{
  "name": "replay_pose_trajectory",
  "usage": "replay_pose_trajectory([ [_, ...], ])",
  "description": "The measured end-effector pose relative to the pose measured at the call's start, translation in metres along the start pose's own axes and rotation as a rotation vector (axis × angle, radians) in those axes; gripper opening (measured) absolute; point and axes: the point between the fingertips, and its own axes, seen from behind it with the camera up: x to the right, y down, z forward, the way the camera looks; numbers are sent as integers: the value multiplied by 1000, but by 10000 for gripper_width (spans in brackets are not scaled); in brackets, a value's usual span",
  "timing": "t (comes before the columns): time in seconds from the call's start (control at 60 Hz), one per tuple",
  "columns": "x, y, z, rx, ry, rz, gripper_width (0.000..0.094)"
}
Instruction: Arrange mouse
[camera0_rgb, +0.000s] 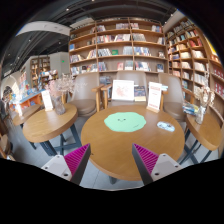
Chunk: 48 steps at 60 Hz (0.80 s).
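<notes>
I can read no text: the print on the upright signs (124, 90) on the far tables and the book spines (120, 45) is illegible.

My fingers (110, 160) stand apart with nothing between them. Ahead lies the round wooden table (100, 148); its near half is bare and open to approach. A green mat (125, 121) occupies the centre, a small object (166, 126) lies to its right. Upright display cards (123, 90) and (154, 97) block the far edge. A second round table (45, 122) crowds the left; bookshelves (120, 48) close the rear.
</notes>
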Motion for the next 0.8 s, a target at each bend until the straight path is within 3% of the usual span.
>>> replay_pose_trajectory([
  [0.183, 31, -4, -1, -7, 21, 22, 853],
  [0.583, 204, 1, 25, -9, 251, 42, 855],
  [0.8, 280, 3, 47, 12, 321, 79, 860],
])
